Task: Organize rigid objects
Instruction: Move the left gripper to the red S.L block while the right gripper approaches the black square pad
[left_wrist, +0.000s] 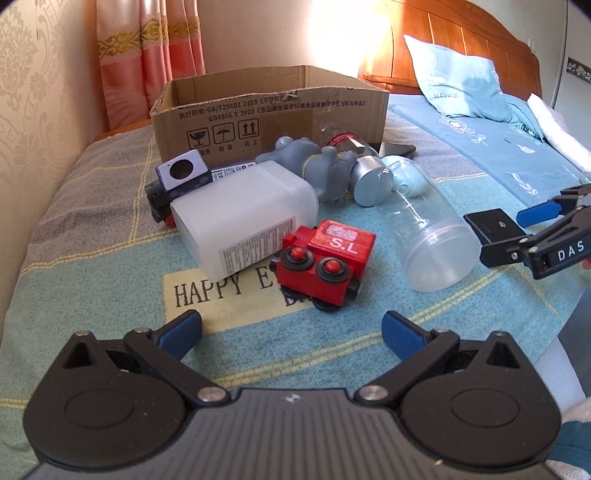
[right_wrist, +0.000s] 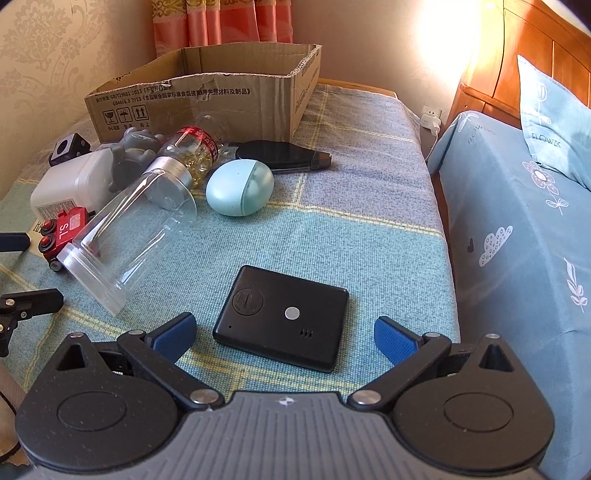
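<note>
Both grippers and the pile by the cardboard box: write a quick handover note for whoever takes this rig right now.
Left gripper: jaws open, empty, facing the red toy train.
Right gripper: jaws open, empty, straddling the flat black device without touching it.
Cardboard box: no item visible inside; its floor is hidden.
Lying on the blanket: white container, clear jar, grey figure, capsule bottle, blue egg case.
Done: apparently nothing.
Left: presumably box everything.

Bare blanket (right_wrist: 351, 229) lay between the black device (right_wrist: 282, 317) and the egg (right_wrist: 240, 186). The clear bottle (right_wrist: 129, 229) and red train (left_wrist: 323, 254) blocked the box (left_wrist: 266, 110).
</note>
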